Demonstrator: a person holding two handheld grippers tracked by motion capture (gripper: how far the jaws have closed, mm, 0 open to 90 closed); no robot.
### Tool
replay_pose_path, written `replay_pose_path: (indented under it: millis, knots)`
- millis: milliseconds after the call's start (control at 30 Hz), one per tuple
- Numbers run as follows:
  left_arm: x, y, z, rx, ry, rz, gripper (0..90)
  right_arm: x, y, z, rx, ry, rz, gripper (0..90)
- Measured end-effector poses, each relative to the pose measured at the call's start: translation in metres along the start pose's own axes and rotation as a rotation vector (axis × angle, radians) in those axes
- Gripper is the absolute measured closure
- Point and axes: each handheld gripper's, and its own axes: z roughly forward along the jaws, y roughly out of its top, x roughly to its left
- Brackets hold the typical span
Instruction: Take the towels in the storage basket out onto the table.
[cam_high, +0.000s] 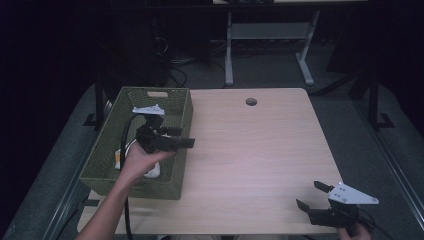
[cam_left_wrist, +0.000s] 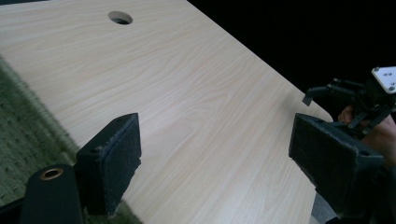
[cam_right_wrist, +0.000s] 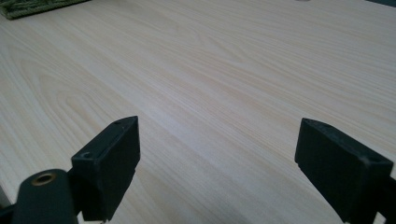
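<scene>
While the left gripper hangs wide open and empty over the right rim of the green basket, the right gripper, also spread wide, rests on the table well apart from the basket.

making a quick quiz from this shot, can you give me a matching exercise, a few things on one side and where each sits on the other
Things:
1. woven green basket
2. round hole in the light wood table top
3. left black two-jaw gripper
4. right black two-jaw gripper

Places:
A. near right corner of the table
B. over the basket's right rim
C. left edge of the table
D. far side of the table, near the middle

Pairs: 1-C, 2-D, 3-B, 4-A
</scene>
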Motion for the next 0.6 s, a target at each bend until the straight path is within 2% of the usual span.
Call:
replay_pose_path:
  millis: [133, 333, 600]
  knots:
    - [0.010, -0.003, -0.006, 0.017, 0.028, -0.007, 16.7, 0.000, 0.000, 0.002, 0.003, 0.007, 0.000, 13.8]
    - [0.028, -0.005, -0.013, 0.026, 0.059, -0.045, 16.8, 0.001, 0.000, 0.001, 0.006, 0.008, -0.013, 13.8]
    - [0.051, -0.012, -0.027, 0.046, 0.126, -0.077, 16.8, 0.002, 0.000, 0.000, 0.005, 0.009, -0.017, 13.8]
